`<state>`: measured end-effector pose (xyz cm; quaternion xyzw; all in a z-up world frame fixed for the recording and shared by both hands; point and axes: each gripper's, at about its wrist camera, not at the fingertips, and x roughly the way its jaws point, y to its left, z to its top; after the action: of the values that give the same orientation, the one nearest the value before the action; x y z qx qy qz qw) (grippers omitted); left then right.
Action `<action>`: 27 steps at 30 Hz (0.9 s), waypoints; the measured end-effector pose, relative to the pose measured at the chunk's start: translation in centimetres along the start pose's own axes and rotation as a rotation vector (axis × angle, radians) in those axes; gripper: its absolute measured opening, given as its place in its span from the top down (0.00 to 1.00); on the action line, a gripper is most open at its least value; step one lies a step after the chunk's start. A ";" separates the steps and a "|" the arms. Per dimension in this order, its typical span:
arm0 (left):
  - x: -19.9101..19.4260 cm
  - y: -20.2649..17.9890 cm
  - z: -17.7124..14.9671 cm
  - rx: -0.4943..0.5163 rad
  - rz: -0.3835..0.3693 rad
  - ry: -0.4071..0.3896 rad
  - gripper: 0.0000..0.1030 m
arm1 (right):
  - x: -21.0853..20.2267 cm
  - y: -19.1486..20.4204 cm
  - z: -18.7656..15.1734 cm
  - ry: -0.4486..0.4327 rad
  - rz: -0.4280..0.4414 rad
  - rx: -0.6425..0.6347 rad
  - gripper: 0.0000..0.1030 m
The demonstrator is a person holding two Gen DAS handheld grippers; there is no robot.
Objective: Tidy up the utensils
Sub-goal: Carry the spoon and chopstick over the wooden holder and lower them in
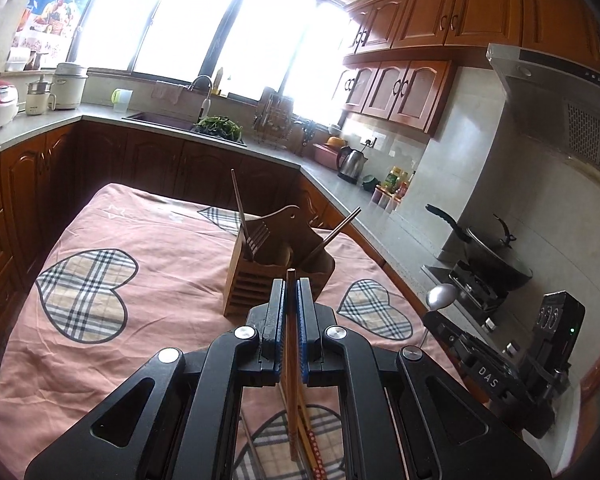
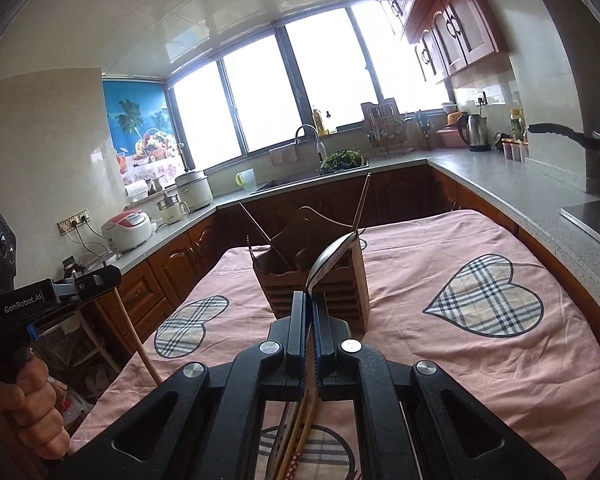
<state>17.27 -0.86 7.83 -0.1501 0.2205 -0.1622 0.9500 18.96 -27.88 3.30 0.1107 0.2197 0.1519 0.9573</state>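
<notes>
You hold your left gripper (image 1: 292, 304) clamped on a brown wooden chopstick (image 1: 291, 344) and your right gripper (image 2: 309, 312) clamped on a silver metal spoon (image 2: 332, 258), both lifted just short of the slatted wooden utensil holder (image 1: 276, 276) on the pink heart-patterned table (image 1: 140, 320), probably to sort them into its compartments. Both grippers tilt slightly downward toward the holder.

One wooden holder (image 1: 278, 268), one fork (image 1: 258, 236), one spoon (image 2: 330, 258).
</notes>
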 end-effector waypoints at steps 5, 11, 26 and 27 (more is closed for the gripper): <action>0.4 0.0 1.3 0.008 0.007 -0.029 0.96 | 0.6 0.2 0.9 -0.038 -0.007 -0.020 0.97; 1.3 0.2 3.8 0.014 0.019 -0.085 0.96 | 2.3 0.2 2.6 -0.076 -0.012 -0.035 0.98; 6.2 1.4 11.3 -0.039 0.033 -0.238 0.96 | 7.6 -1.3 8.0 -0.174 -0.080 -0.015 0.98; 6.6 1.5 11.7 -0.042 0.036 -0.247 0.96 | 8.0 -1.4 8.3 -0.181 -0.085 -0.014 0.98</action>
<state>28.73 0.50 14.86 -0.1849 0.1077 -0.1207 0.9693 29.94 -27.66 7.10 0.1080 0.1357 0.1023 0.9795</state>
